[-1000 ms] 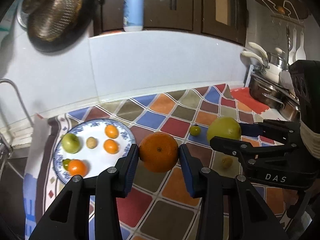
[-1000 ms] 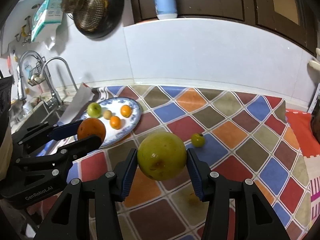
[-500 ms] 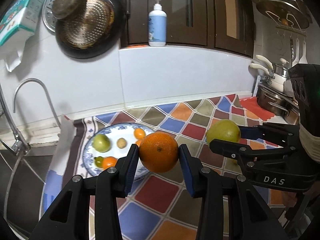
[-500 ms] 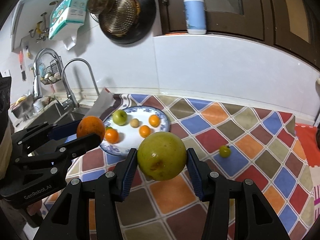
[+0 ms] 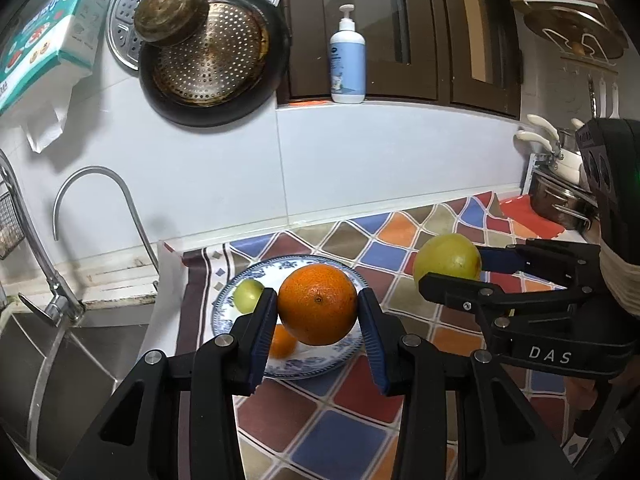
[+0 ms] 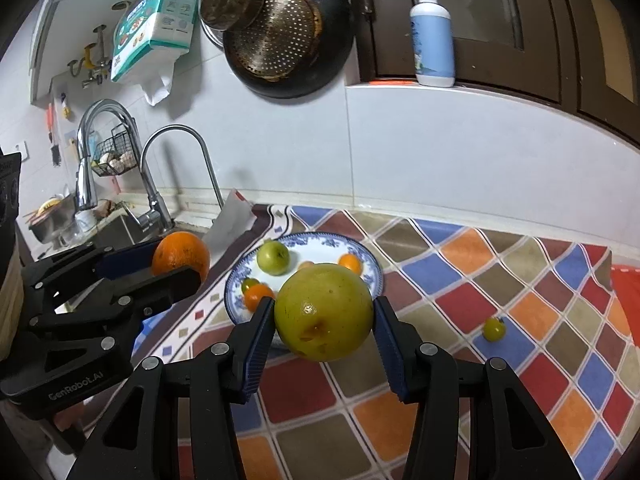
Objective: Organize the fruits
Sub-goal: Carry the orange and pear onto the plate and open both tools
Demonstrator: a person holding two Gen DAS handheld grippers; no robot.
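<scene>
The left claw (image 5: 318,316) is gripping an orange (image 5: 317,304) between its blue pads, holding it in the air above the blue-rimmed plate (image 5: 352,354). The right claw (image 6: 323,320) is clamping a large yellow-green fruit (image 6: 323,312), also raised near the plate. Small fruits are lying on the plate, and one small green fruit (image 6: 493,328) is sitting apart on the checkered surface (image 6: 520,280).

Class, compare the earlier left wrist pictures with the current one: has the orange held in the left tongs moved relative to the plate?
Yes. The orange, once right of the plate, now sits in front of it, gripped by the left tongs.
</scene>
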